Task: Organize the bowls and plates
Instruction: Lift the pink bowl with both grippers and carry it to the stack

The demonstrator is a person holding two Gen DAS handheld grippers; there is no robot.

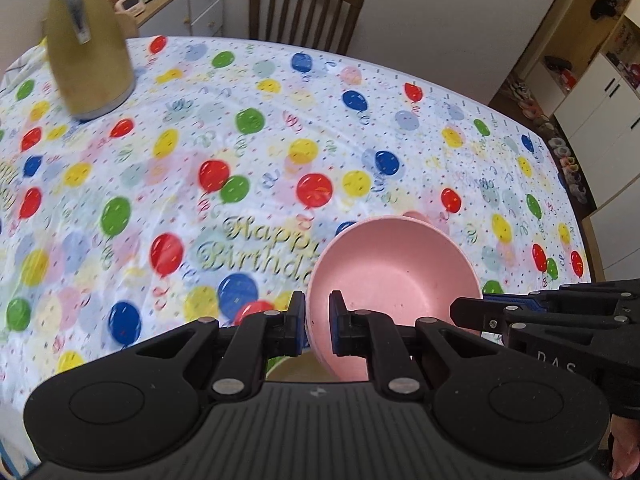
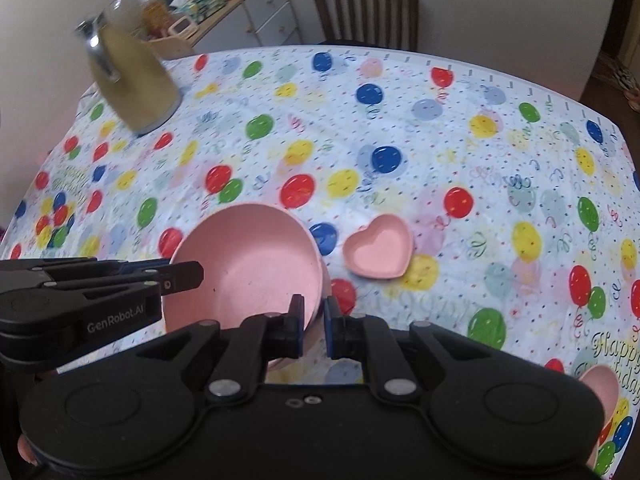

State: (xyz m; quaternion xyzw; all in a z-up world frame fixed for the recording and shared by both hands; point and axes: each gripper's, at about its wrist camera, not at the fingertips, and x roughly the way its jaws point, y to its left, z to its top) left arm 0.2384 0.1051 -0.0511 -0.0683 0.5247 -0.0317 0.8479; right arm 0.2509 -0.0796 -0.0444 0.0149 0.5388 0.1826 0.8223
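While both grippers clamp opposite rims of the pink bowl [image 1: 394, 276], left fingers [image 1: 297, 320] and right fingers [image 2: 297, 322] grasping it, the heart dish [image 2: 378, 250] rests on the table [image 2: 500, 152].

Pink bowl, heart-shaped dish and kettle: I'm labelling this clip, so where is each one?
pink bowl [image 2: 248, 264], right wrist view, on its inner floor.
heart-shaped dish [image 2: 380, 254], right wrist view, on its inner base.
kettle [image 1: 90, 64], left wrist view, on its beige side wall.
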